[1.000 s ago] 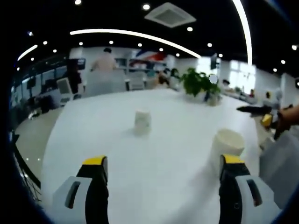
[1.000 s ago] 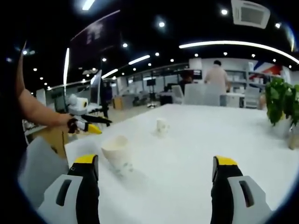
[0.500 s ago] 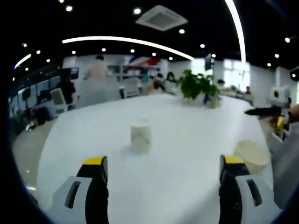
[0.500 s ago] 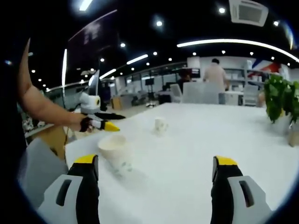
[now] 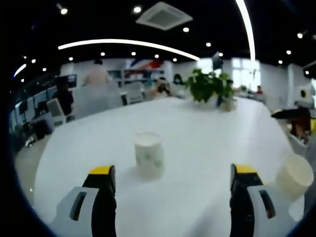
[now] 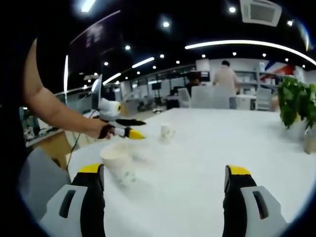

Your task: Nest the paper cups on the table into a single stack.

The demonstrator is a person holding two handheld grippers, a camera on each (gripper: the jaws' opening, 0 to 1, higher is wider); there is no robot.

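Two white paper cups stand apart on the white table. One cup is upright just ahead of my left gripper, slightly left of centre between its open jaws, which hold nothing. The other cup sits off to the right, beside the right jaw. In the right gripper view that nearer cup stands by the left jaw of my open, empty right gripper, and the far cup is small at mid-table. The left gripper, held by a person's hand, reaches above the nearer cup.
A potted plant stands at the far side of the table, also seen as the plant at the right. Chairs and a standing person are beyond the far edge. The right gripper shows over the table's right edge.
My left gripper has advanced toward the far cup, which now looms larger; the nearer cup has slid to the right of that view. The right gripper has hardly moved.
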